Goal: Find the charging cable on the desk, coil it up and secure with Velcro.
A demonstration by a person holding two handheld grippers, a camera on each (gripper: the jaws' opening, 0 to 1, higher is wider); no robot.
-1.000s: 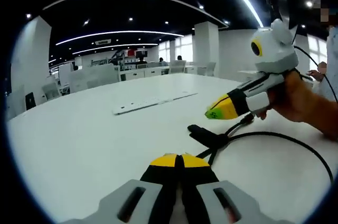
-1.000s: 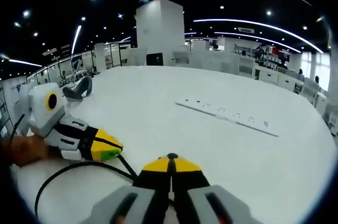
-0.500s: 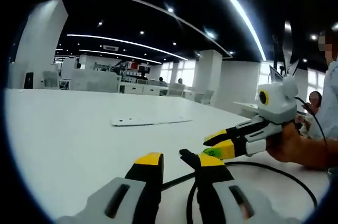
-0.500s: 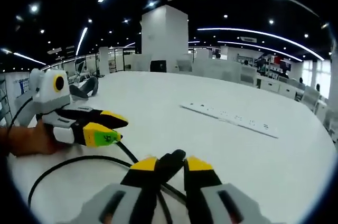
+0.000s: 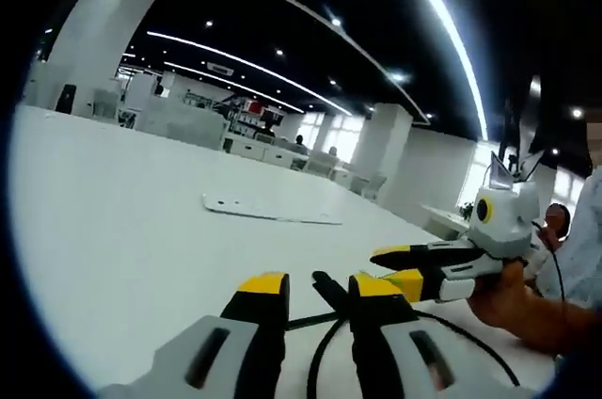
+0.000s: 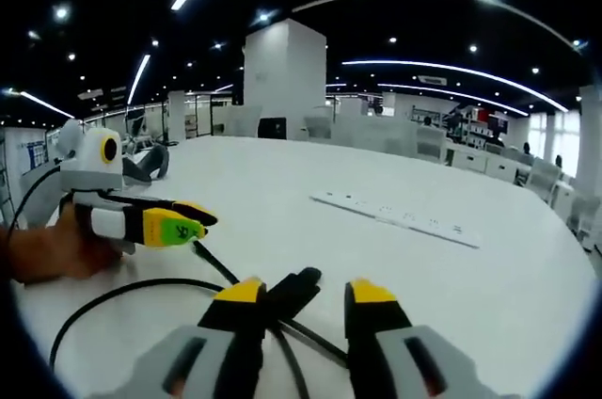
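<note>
A black charging cable (image 6: 113, 294) lies in a loose loop on the white table (image 6: 489, 295). Its thick black end (image 6: 292, 292) rises between the jaws of my right gripper (image 6: 306, 293), beside the left jaw; the jaws stand open and do not clamp it. In the left gripper view the same black end (image 5: 329, 288) sits in the gap of my open left gripper (image 5: 320, 288), and the cable (image 5: 318, 361) curves away below. The right gripper (image 5: 390, 267) comes in from the right with its jaws apart. The left gripper (image 6: 198, 220) shows at the left of the right gripper view.
A long white power strip (image 6: 395, 215) lies flat further out on the table, also visible as the power strip (image 5: 273, 211) in the left gripper view. A hand (image 5: 508, 303) holds the right gripper. A dark object (image 6: 149, 162) rests at the table's far left.
Both grippers went from shut to open, and the right one has widened further. The cable's black end now stands between the open jaws. Both cameras tilted lower toward the table.
</note>
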